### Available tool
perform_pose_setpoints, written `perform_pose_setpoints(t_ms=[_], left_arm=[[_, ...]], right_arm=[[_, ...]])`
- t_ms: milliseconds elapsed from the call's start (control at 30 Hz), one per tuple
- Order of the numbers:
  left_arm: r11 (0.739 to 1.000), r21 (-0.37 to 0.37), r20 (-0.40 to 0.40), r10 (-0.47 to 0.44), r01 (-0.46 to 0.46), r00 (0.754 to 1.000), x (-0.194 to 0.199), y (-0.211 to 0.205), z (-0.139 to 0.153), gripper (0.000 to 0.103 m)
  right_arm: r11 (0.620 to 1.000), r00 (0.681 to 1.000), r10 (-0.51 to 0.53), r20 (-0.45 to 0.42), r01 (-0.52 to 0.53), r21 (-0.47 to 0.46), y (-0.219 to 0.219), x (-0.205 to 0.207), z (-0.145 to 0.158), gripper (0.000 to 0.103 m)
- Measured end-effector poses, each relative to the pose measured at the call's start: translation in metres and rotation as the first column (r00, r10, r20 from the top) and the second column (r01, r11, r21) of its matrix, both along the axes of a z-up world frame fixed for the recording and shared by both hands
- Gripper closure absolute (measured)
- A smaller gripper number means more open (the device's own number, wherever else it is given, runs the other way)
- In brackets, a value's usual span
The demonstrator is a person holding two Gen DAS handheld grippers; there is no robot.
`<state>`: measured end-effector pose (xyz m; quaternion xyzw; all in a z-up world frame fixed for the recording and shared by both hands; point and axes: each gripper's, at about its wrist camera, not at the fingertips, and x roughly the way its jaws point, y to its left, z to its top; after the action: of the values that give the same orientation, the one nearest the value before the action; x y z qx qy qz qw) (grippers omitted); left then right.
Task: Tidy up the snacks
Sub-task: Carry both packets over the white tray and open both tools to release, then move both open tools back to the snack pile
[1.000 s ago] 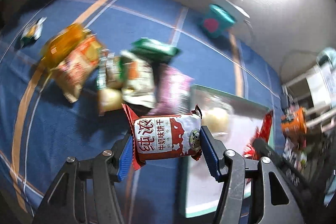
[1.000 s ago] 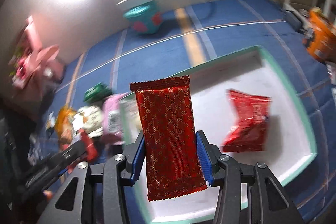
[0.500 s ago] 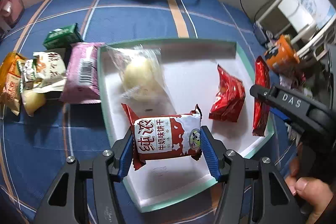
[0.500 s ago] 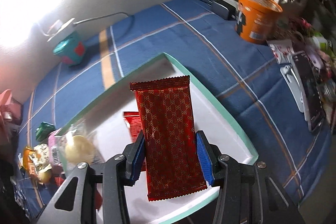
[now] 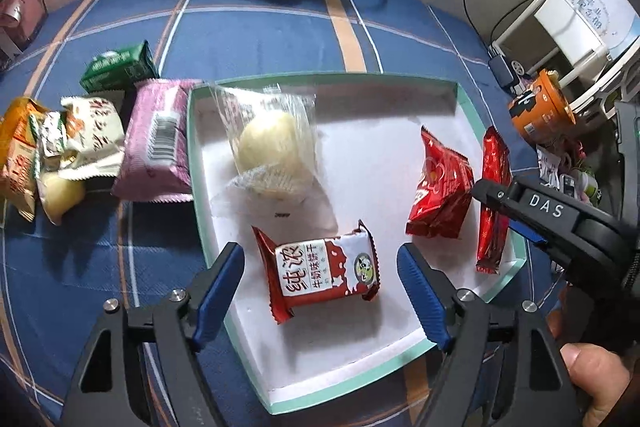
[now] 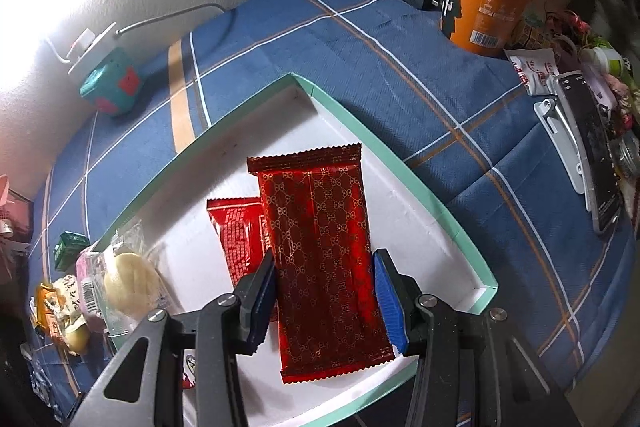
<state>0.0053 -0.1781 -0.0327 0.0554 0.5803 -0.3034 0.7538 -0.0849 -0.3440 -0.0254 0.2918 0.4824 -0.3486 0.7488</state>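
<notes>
Since the earlier frame, both tools have swung from the snack pile to over the tray, and the biscuit pack no longer sits clamped between the left pads.

Left wrist view: left tool (image 5: 320,281) has its jaws opening; the red-and-white biscuit pack (image 5: 325,270) lies between the blue pads, clear of both, on the white floor of the tray (image 5: 332,81) near its front edge. Clear-wrapped pale bun (image 5: 272,143) lies toward the tray's far-left corner. Small red pouch (image 5: 442,193) lies near the right rim. Right tool (image 5: 516,205) enters at the right, carrying the long red bar (image 5: 494,203) edge-on. Pink packet (image 5: 160,139), cream packet (image 5: 94,137), orange packet (image 5: 18,155) and green carton (image 5: 118,67) lie on the blue checked tabletop (image 5: 260,39) just beside the tray's left rim.

Right wrist view: right tool (image 6: 325,295) is narrowly set, pads clamped on the long red bar (image 6: 324,259), held over the tray (image 6: 432,203) near its right rim. Small red pouch (image 6: 238,231) lies beneath, partly covered. Orange cup (image 6: 482,11) stands at the tabletop's far-right corner.
</notes>
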Motion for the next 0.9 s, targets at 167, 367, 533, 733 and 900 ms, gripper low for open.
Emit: perform_pose_setpoints(t_ms=[167, 367, 533, 733, 900], left_arm=[[0.998, 0.028, 0.058, 0.062, -0.063, 0.996, 0.007, 0.011, 0.009, 0.018], [0.974, 0.081, 0.115, 0.201, -0.21, 0.973, 0.025, 0.039, 0.013, 0.011], [0.92, 0.136, 0.154, 0.346, -0.367, 0.926, 0.043, 0.07, 0.008, 0.0], [0.851, 0.162, 0.214, 0.464, -0.5, 0.859, 0.065, 0.114, 0.015, 0.0], [0.833, 0.188, 0.238, 0.476, -0.521, 0.847, 0.08, 0.14, 0.019, 0.0]], right_arm=[[1.0, 1.0, 0.0, 0.0, 0.0, -0.008, 0.0, -0.001, 0.004, 0.05], [1.0, 1.0, 0.019, 0.009, -0.018, -0.024, 0.002, 0.005, 0.007, 0.025], [0.999, 0.998, 0.049, 0.032, -0.049, -0.014, 0.009, 0.01, 0.008, 0.021], [0.989, 0.985, 0.146, 0.089, -0.145, -0.01, 0.039, 0.026, 0.016, 0.009], [0.967, 0.96, 0.253, 0.118, -0.253, -0.021, 0.072, 0.043, 0.023, 0.009]])
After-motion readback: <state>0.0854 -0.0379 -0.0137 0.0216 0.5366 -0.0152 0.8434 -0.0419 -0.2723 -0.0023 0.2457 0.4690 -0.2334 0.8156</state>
